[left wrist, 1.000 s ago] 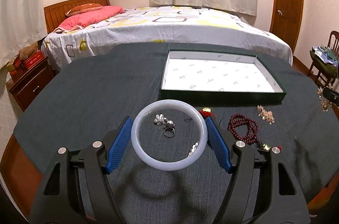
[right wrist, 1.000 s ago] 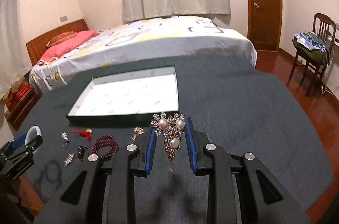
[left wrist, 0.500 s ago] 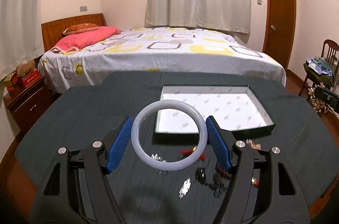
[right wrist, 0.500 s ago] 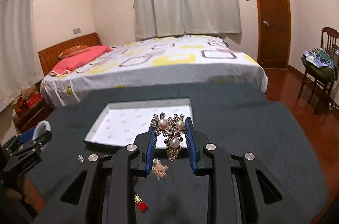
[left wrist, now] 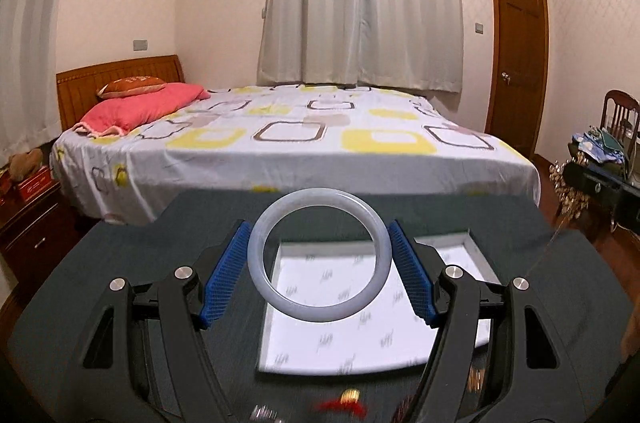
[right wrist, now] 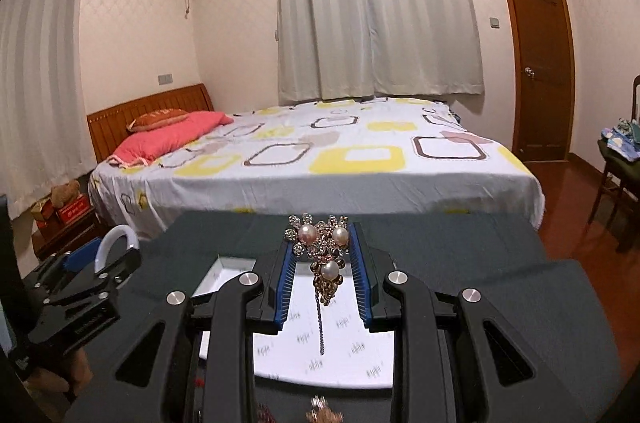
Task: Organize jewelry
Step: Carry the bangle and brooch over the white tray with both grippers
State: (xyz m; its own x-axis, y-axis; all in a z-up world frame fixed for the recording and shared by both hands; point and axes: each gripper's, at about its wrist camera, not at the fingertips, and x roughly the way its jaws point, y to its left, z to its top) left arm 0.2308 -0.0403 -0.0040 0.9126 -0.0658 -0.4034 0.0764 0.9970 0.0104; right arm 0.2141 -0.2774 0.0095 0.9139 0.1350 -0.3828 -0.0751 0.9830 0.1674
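Observation:
My left gripper [left wrist: 319, 255] is shut on a pale jade bangle [left wrist: 260, 255], held flat above the near part of the white-lined tray [left wrist: 360, 351]. My right gripper [right wrist: 322, 243] is shut on a pearl and rhinestone brooch [right wrist: 320, 243] with a thin chain hanging from it, above the same tray [right wrist: 352, 355]. The left gripper with the bangle shows at the left of the right wrist view [right wrist: 80, 279]. The brooch shows at the right edge of the left wrist view [left wrist: 570, 183].
Loose jewelry lies blurred on the dark green table [left wrist: 120, 263] by the near tray edge: a red and gold piece [left wrist: 344, 399] and a gold piece [right wrist: 324, 413]. A bed [left wrist: 280, 143] stands beyond the table, a chair [left wrist: 620, 127] at the right.
Both grippers have risen and moved forward over the tray with their pieces held. The loose jewelry has dropped to the bottom edge of both views.

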